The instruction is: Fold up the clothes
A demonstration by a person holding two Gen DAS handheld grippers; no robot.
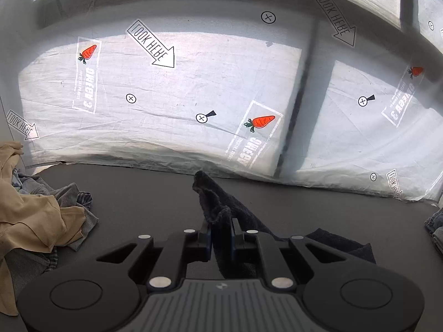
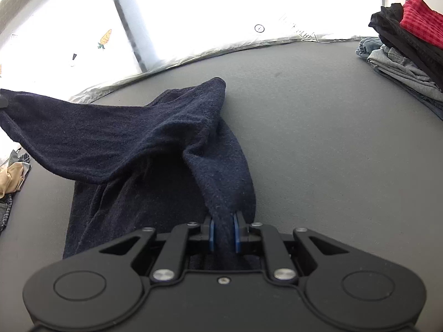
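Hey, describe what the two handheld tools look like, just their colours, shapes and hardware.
Both look alike: the left tool and right tool have matte black bodies with rounded shoulders bearing raised circles, angular linkage arms with silver round fasteners, and two short fingers faced with blue pads. The left one shows a ribbed grey panel at its base. No cables or sleeves visible.

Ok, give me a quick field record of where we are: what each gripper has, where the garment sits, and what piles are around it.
left gripper: shut on a corner of the navy garment
right gripper: shut on a bunched edge of the navy garment
garment state: partly lifted, stretched between the two grippers, the rest lying on the grey table
unfolded heap: beige and grey clothes, left side in the left wrist view
folded stack: red, black, grey and denim items, far right in the right wrist view
backdrop: white printed sheet behind the table
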